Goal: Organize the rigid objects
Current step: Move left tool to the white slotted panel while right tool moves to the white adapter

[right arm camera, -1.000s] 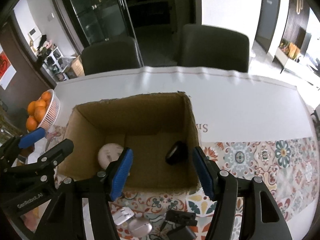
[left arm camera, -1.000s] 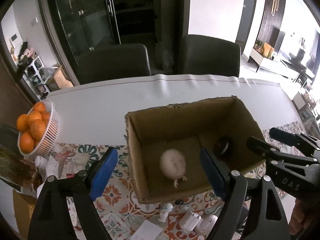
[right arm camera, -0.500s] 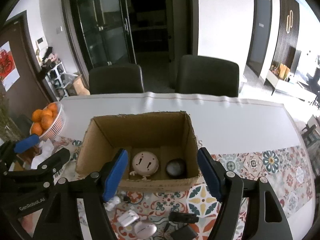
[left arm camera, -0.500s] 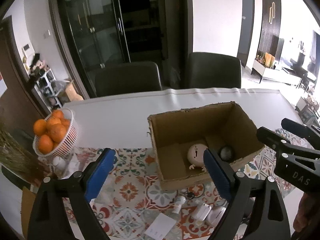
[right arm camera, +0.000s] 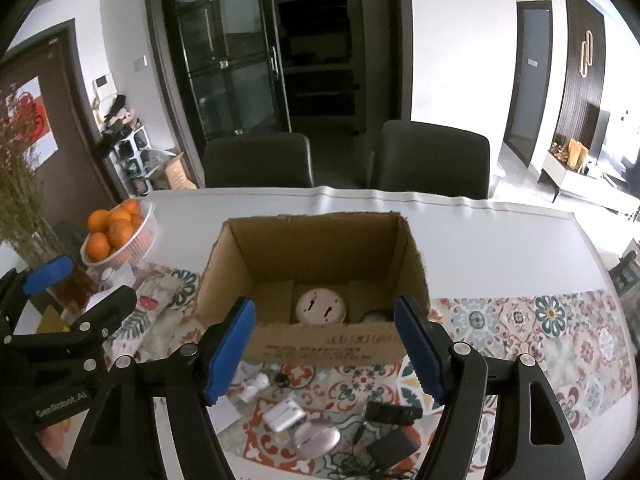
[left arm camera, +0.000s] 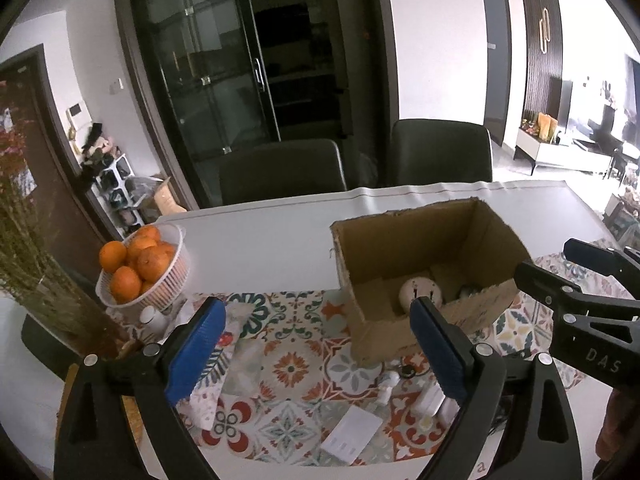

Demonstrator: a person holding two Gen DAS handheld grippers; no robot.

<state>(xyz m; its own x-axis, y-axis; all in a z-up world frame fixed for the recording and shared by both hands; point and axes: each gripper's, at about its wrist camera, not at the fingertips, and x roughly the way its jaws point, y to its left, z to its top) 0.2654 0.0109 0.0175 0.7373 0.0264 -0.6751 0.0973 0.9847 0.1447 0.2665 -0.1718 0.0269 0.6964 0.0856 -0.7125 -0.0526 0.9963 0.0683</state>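
Above the tabletop [right arm camera: 500, 248], both tools, left tool [left arm camera: 316, 344] opening, right tool [right arm camera: 324, 344] released, empty; I judged the white earbud case [right arm camera: 283, 412] the next pick before the cardboard box [right arm camera: 320, 340].

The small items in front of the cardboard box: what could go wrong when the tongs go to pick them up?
1. The cardboard box stands right behind them, so a finger may push it.
2. The black charger has a cable; lifting it may drag neighbours.
3. The silver oval case looks smooth, so it might slip from the pads.
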